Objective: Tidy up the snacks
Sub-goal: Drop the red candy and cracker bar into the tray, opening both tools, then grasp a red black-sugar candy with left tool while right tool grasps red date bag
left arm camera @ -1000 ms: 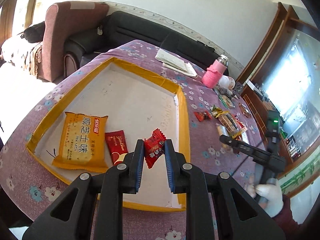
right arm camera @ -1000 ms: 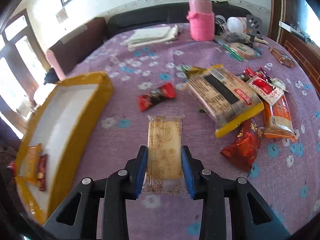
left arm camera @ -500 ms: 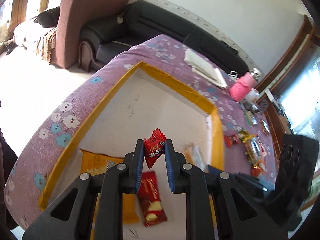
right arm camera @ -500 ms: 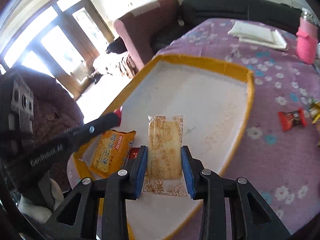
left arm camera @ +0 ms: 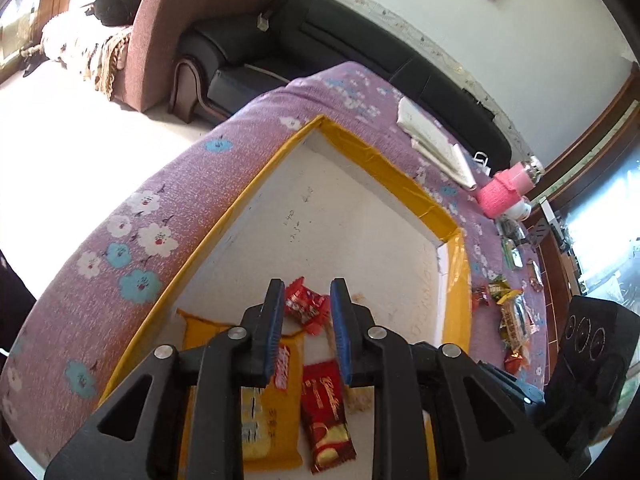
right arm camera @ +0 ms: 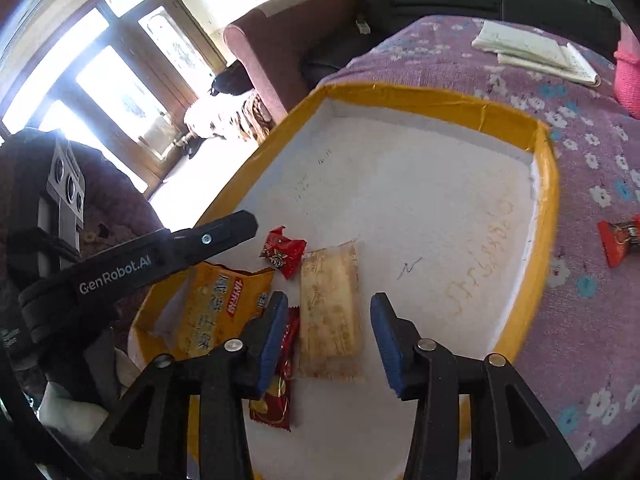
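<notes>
Four snacks lie in the yellow-rimmed white tray (right arm camera: pixel 545 216), all gathered toward its near left corner: one orange cracker packet (right arm camera: pixel 216 312), one long dark red bar (right arm camera: pixel 276 384), one small red candy (right arm camera: pixel 285 254) and one pale biscuit pack (right arm camera: pixel 328 312). The biscuit pack lies flat on the tray floor, just right of the dark red bar, with the small red candy at its far left corner.

The right gripper (right arm camera: pixel 329 336) hovers over the near end of the biscuit pack with its blue-padded fingers (right arm camera: pixel 384 340) spread wide, clear of the wrapper on both sides. Half a second ago those fingers were pinching the pack above the tray; it has since been let go.

The left gripper (left arm camera: pixel 307 320) has also spread its fingers (left arm camera: pixel 339 332); the small red candy (left arm camera: pixel 304 305), clamped between them half a second ago, now sits between them with a gap on the right, and in the right wrist view it rests on the tray floor beyond that gripper's tip.

On the purple flowered desk, outside the tray's right rim, one red-and-black candy (right arm camera: pixel 620 240) lies alone, and the left wrist view shows a loose cluster of wrapped snacks (left arm camera: pixel 514 320) farther along that side, too small to count. One pink-sleeved bottle (left arm camera: pixel 504 194) and one stack of folded papers (right arm camera: pixel 532 50) stand toward the desk's far edge.
</notes>
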The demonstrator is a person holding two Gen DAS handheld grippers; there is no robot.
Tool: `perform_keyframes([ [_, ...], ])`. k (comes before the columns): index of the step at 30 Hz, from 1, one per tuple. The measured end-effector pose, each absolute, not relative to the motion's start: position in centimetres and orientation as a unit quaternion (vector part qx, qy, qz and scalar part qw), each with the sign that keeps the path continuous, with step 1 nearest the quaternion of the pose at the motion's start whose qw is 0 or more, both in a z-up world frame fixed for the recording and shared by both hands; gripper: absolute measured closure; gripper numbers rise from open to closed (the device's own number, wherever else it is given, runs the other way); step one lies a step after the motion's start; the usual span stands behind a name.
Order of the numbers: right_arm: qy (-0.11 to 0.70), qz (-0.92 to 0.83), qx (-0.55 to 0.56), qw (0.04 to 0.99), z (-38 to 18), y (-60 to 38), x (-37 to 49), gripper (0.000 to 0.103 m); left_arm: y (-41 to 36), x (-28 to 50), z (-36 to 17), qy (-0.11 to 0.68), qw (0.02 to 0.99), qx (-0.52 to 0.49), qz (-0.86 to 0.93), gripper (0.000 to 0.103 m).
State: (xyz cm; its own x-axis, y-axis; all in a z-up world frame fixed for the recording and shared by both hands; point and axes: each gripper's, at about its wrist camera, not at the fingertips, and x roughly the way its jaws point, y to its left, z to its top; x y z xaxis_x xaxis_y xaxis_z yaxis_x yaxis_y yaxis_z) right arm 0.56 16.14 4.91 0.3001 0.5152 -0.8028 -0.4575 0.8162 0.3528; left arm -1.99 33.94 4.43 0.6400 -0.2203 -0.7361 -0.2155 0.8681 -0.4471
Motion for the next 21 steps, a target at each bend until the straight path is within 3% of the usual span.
perform_keyframes([
  [3, 0.480, 0.309, 0.047, 0.820, 6.5, 13.0, -1.5, 0.049, 32.8, -4.6, 6.3, 0.400, 0.877, -0.266, -0.008, 0.068],
  [5, 0.459, 0.305, 0.057, 0.833, 7.2, 10.6, -2.9, 0.043, 31.4, -6.7, 7.3, 0.378, 0.882, -0.282, -0.018, 0.048],
  [7, 0.442, 0.295, 0.063, 0.845, 7.6, 8.2, -4.3, 0.041, 29.5, -8.2, 8.0, 0.357, 0.885, -0.296, -0.034, 0.044],
  [21, 0.394, 0.196, 0.136, 0.888, 8.2, -8.1, -7.9, 0.036, 17.8, -7.5, 8.4, 0.403, 0.872, -0.248, -0.124, 0.044],
])
